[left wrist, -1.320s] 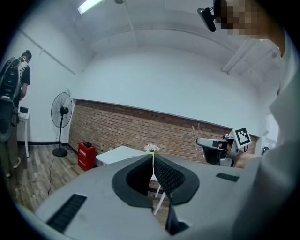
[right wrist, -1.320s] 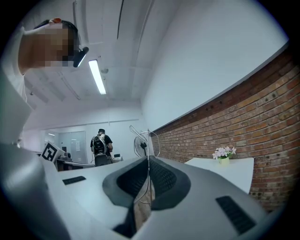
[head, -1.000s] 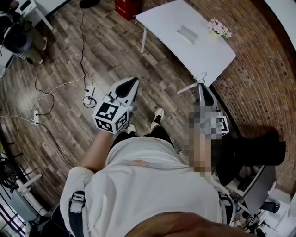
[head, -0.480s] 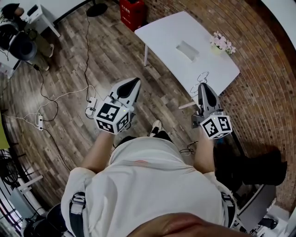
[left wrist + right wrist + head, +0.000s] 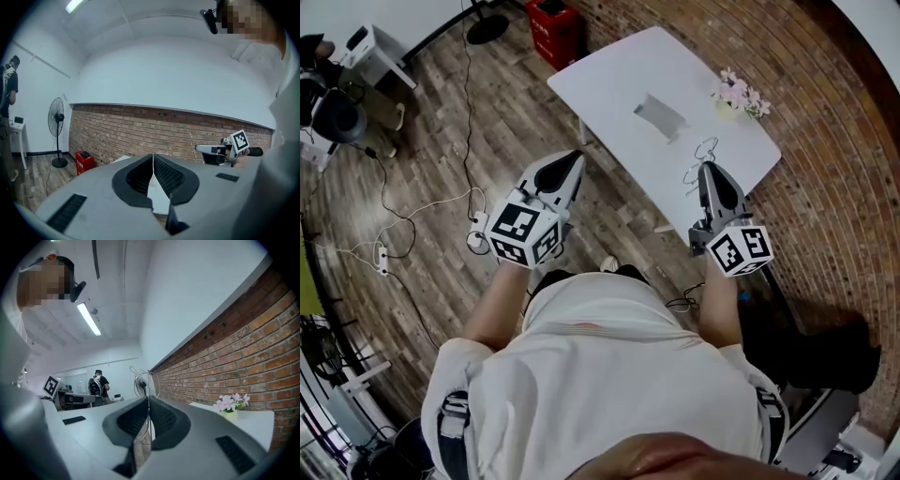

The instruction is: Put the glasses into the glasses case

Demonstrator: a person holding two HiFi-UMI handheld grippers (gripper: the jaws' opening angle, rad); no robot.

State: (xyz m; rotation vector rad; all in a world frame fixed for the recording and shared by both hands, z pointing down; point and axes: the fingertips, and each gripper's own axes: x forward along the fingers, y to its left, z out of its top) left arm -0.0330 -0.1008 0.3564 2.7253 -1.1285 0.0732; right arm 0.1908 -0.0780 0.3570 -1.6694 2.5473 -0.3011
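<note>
Glasses (image 5: pixel 701 152), thin and wire-framed, pinched between the closed jaws of the right gripper (image 5: pixel 710 170), sticking out past the tips above the near edge of the white table (image 5: pixel 609 75). Saw the glasses case (image 5: pixel 659 115) lying grey near the middle of that table, well apart from the glasses. Noted a small pot of pink flowers (image 5: pixel 737 91) toward the table's far right side. Found the left gripper (image 5: pixel 571 161) held off the table's left edge over the wooden floor (image 5: pixel 441 112), jaws closed tip to tip with nothing between them. Beyond the table's far left corner, spotted a red box (image 5: pixel 555 17); left of the table, cables (image 5: pixel 422 192) trailing across the floor.
</note>
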